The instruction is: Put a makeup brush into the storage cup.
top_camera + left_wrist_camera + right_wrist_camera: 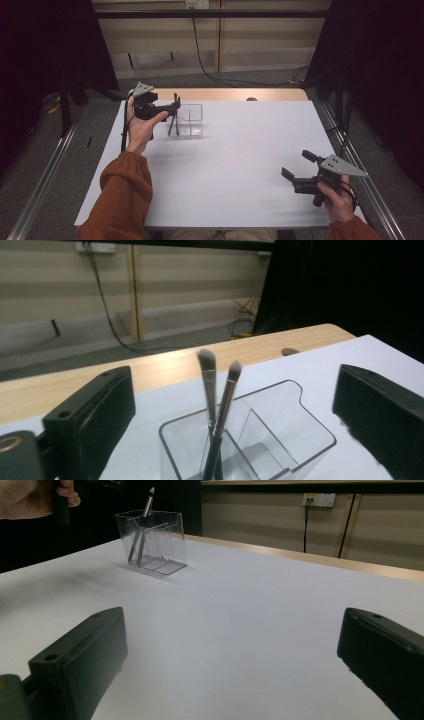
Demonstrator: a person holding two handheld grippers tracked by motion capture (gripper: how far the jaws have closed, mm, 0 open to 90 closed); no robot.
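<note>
A clear plastic holder [192, 120] with two compartments stands at the table's far left. Two makeup brushes [174, 120] stand in its left compartment, crossed, bristles up [206, 359]. My left gripper [175, 106] hovers at the brushes' tops, open. In the left gripper view its black fingers [95, 410] stand wide apart on either side of the brushes [226, 395], apart from them. My right gripper [298, 165] rests low at the table's near right, open and holding nothing. In the right gripper view the holder [159, 542] is far off at the upper left.
White paper [235, 150] covers the table, and a wooden strip [230, 94] shows along its far edge. Behind it are a cable [200, 50] on the floor and a panelled wall. Metal rails [45, 175] run along both sides.
</note>
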